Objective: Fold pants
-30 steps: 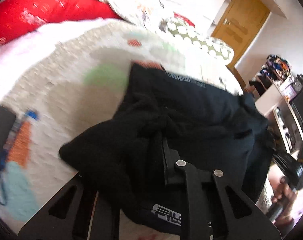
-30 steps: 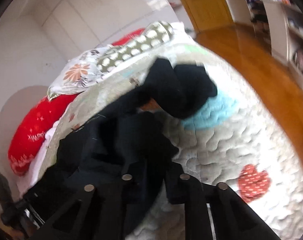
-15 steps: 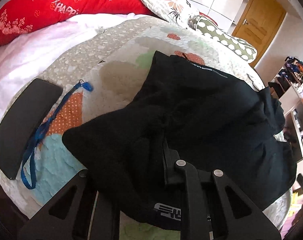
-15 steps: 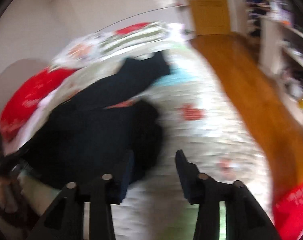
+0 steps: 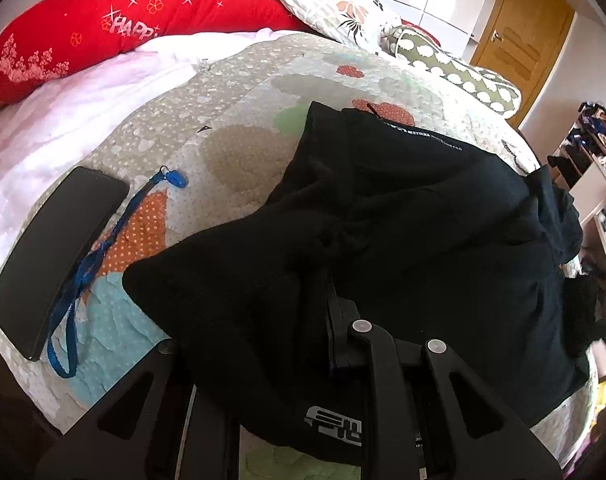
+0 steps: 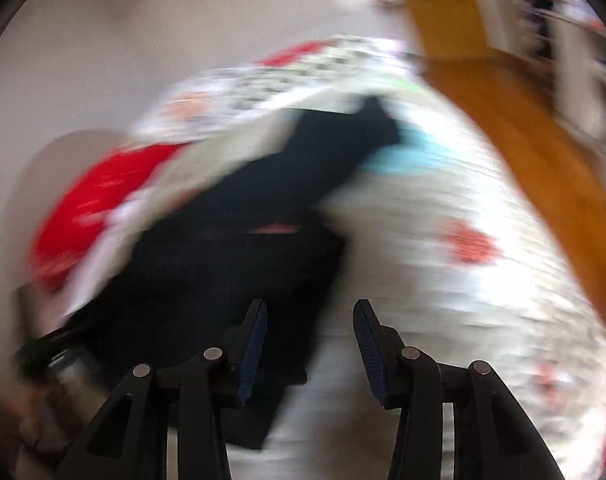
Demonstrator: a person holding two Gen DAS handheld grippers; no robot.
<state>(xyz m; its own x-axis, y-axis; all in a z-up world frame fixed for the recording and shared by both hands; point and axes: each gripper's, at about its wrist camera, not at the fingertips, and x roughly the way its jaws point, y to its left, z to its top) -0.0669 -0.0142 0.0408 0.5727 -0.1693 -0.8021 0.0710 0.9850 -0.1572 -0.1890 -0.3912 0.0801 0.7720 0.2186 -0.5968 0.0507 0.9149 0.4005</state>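
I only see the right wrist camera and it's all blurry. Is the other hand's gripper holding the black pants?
Observer: Yes. The left gripper is shut on a bunched fold of the black pants.
Operator: Is anything else lying on the bed near them?
Observer: A dark phone lies flat on the quilt, off to the side and apart from the pants.
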